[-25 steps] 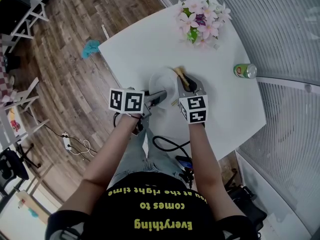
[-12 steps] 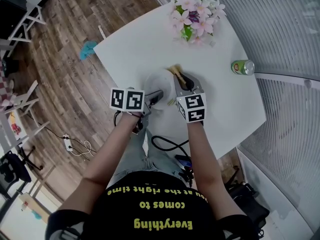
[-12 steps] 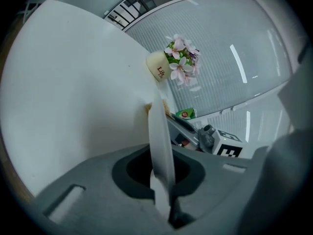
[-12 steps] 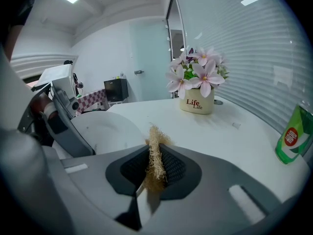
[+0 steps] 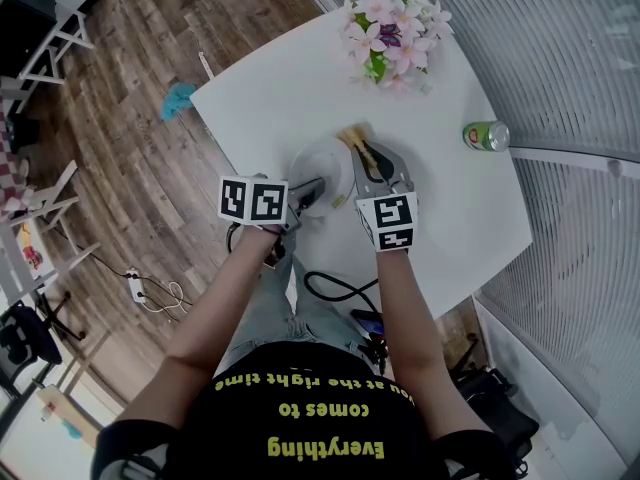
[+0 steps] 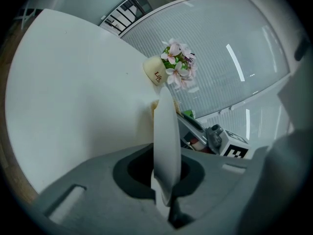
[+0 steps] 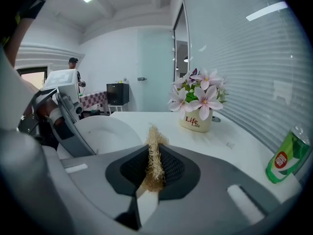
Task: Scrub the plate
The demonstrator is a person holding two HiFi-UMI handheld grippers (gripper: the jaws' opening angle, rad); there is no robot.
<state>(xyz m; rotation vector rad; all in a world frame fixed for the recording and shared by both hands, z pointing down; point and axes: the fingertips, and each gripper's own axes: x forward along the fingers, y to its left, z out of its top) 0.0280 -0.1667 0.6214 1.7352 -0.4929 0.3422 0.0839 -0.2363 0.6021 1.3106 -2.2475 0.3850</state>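
A white plate (image 5: pixel 320 160) sits near the table's front edge, seen edge-on in the left gripper view (image 6: pixel 164 126). My left gripper (image 5: pixel 310 192) has just been closing its jaws, and they now pinch the plate's near rim (image 6: pixel 166 173). My right gripper (image 5: pixel 373 160) is shut on a straw-coloured loofah scrubber (image 5: pixel 356 139), whose fibres stick out between the pads (image 7: pixel 155 148). The scrubber hangs just above the plate's right edge. In the right gripper view the plate (image 7: pixel 105 133) lies left of the scrubber, with the left gripper (image 7: pixel 61 119) on it.
A pot of pink flowers (image 5: pixel 392 28) stands at the table's far side. A green can (image 5: pixel 487 135) lies near the right edge. The white table (image 5: pixel 260 88) ends just before my body. A black cable (image 5: pixel 335 290) and a teal cloth (image 5: pixel 181 97) lie on the wooden floor.
The left gripper's jaws have closed onto the plate's near rim. The right gripper has risen slightly with the scrubber, staying by the plate's right edge.
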